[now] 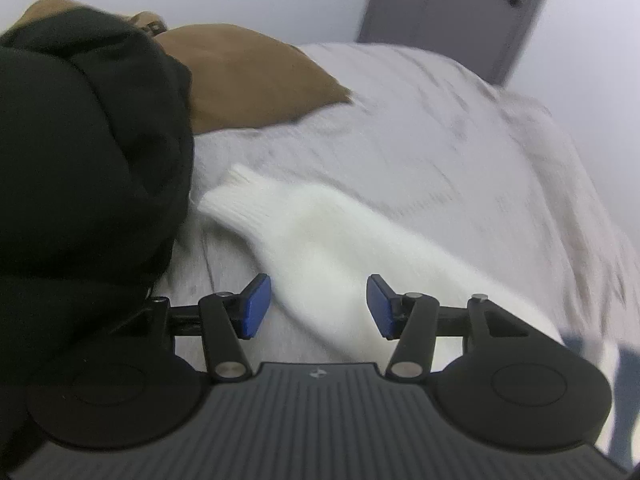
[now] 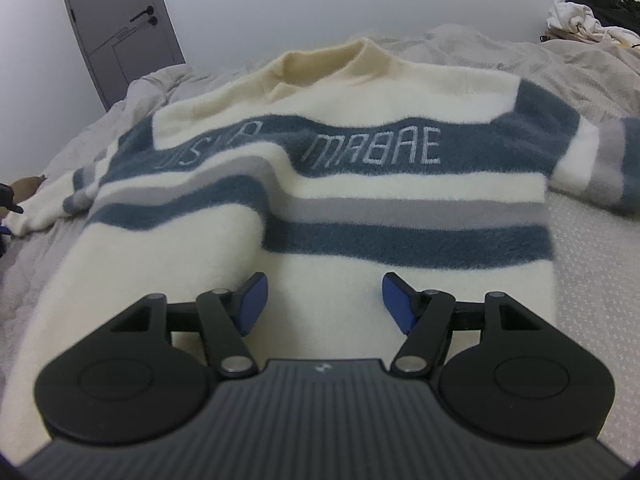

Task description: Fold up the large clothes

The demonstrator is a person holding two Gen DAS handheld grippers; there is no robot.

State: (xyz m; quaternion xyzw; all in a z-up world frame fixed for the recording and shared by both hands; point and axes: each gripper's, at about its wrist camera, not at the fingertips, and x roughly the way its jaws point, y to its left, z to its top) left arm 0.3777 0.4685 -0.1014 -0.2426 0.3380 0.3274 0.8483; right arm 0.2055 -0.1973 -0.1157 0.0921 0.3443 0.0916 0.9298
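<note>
I am holding both tongs, left (image 1: 319,306) and right (image 2: 324,304), half open and empty over the sweater (image 2: 320,208); its sleeve (image 1: 304,248) is risking slipping askew beside it.

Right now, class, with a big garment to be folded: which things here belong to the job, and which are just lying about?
Belongs to the job:
striped sweater
its white sleeve
left gripper, open
right gripper, open

Lying about:
brown pillow
black garment
clothes pile
door

Soft, even, cool indoor light without hard shadows; left view motion-blurred, right sharper, both bowed at the edges.
</note>
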